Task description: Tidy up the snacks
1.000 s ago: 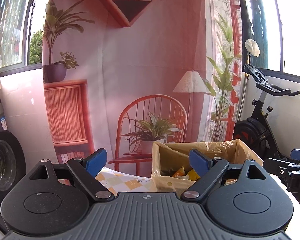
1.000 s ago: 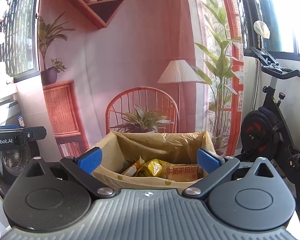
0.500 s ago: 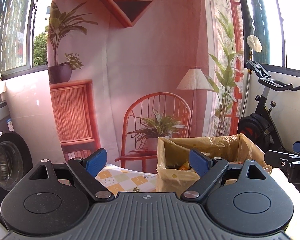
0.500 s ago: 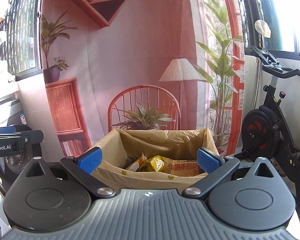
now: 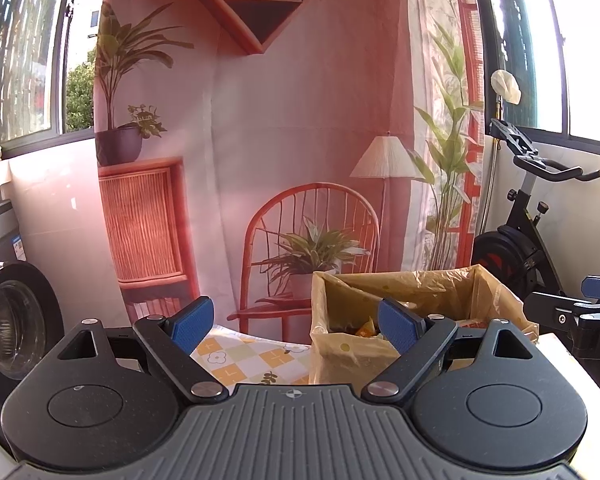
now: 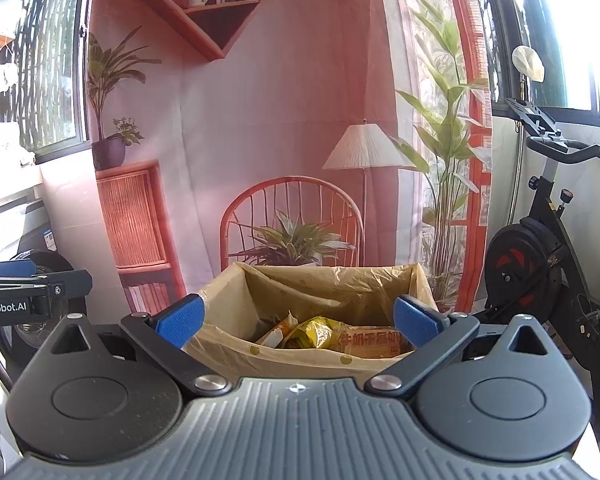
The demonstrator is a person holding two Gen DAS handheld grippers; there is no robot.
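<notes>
The snack packets (image 6: 324, 336) are lying inside the lined box (image 6: 312, 280) at my twelve o'clock, and I am holding my right gripper (image 6: 298, 322) and left gripper (image 5: 296, 324) wide apart, empty, approaching level to clear the liner.

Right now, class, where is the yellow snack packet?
In the right wrist view, the yellow snack packet lies inside the lined box, centre frame, beside an orange packet.
</notes>
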